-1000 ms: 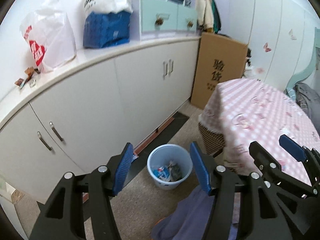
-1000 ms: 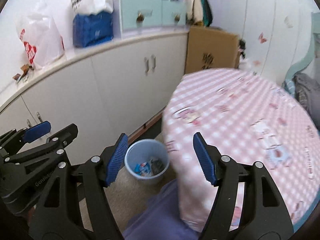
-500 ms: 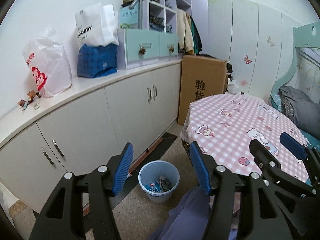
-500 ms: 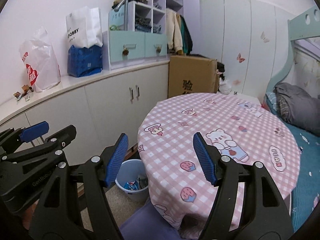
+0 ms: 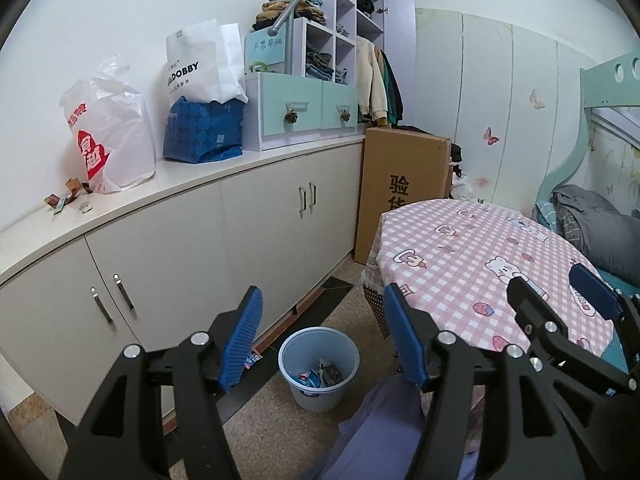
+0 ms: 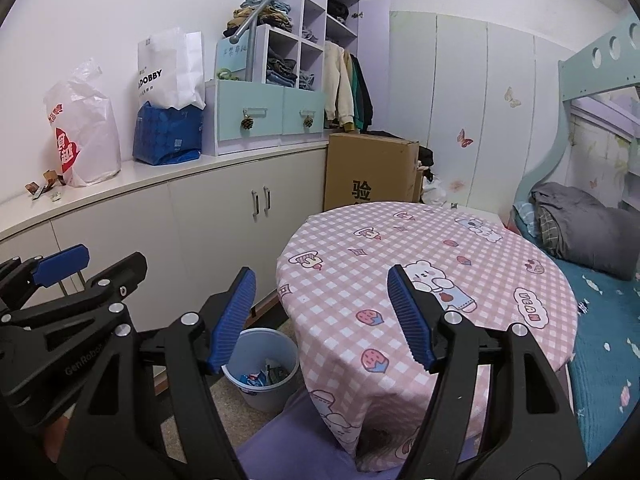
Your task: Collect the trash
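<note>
A light blue bin (image 5: 320, 398) stands on the floor between the cabinets and the round table, with several wrappers (image 5: 320, 374) inside. From the right wrist the bin (image 6: 262, 398) shows half hidden behind that gripper's left finger. My left gripper (image 5: 323, 289) hovers well above the bin; its jaws are opening and nothing is between them. My right gripper (image 6: 322, 270) is open and empty, held over the near edge of the pink checked tablecloth (image 6: 420, 240). Small scraps (image 5: 66, 198) lie on the counter at far left, and a wrapper (image 5: 252, 358) lies by the cabinet base.
White cabinets (image 5: 260, 232) run along the left wall under a counter with plastic bags (image 5: 108, 136) and teal drawers (image 5: 304, 108). A cardboard box (image 5: 404, 184) stands behind the table. A bed (image 6: 600, 280) is at right. Purple cloth (image 5: 372, 440) fills the bottom edge.
Both grippers rose and tipped upward, so the bin slid lower in view and the tabletop, box and bed came in. The left jaws stand slightly wider.
</note>
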Demonstrator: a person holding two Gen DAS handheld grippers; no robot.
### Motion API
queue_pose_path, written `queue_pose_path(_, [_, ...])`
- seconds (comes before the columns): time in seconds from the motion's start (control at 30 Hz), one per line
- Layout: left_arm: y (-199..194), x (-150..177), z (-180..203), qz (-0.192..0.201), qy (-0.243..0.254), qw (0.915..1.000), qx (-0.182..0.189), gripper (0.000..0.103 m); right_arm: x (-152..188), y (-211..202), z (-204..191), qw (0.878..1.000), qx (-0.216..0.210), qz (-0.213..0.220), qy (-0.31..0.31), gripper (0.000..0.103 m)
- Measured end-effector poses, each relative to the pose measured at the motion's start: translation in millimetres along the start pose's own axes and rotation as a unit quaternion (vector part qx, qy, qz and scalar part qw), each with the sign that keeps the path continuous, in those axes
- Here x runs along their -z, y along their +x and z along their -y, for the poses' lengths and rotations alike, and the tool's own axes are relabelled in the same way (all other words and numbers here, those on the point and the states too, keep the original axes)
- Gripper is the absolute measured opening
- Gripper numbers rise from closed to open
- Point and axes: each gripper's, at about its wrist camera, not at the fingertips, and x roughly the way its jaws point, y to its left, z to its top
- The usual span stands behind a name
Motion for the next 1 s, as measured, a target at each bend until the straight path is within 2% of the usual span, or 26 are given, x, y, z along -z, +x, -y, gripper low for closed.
queue_pose_path(0.13, [-0.1, 2.9, -6.5, 0.001, -0.008, 1.0000, -0.005, 0.070, 2.3, 0.4, 0.8, 1.000, 0.000, 0.002, 0.005, 0.074])
queue_pose_path(0.37, [1.2, 6.6, -7.8, -0.002, -0.006, 0.9998, -0.018, 0.070, 5.6, 3.0, -0.5, 1.000, -0.002, -0.004, 0.008, 0.074])
queue_pose_path(0.5, [-0.2, 6.0, -7.8, -0.001, -0.008, 0.9998, -0.018, 0.070, 5.8, 1.3, 1.0, 1.000, 0.000, 0.004, 0.010, 0.077])
queue_pose_path(1.0, [-0.9, 6.0, -7.2, 0.000, -0.008, 0.9998, -0.019, 0.070, 6.2, -0.5, 3.0, 1.000, 0.001, 0.004, 0.012, 0.078])
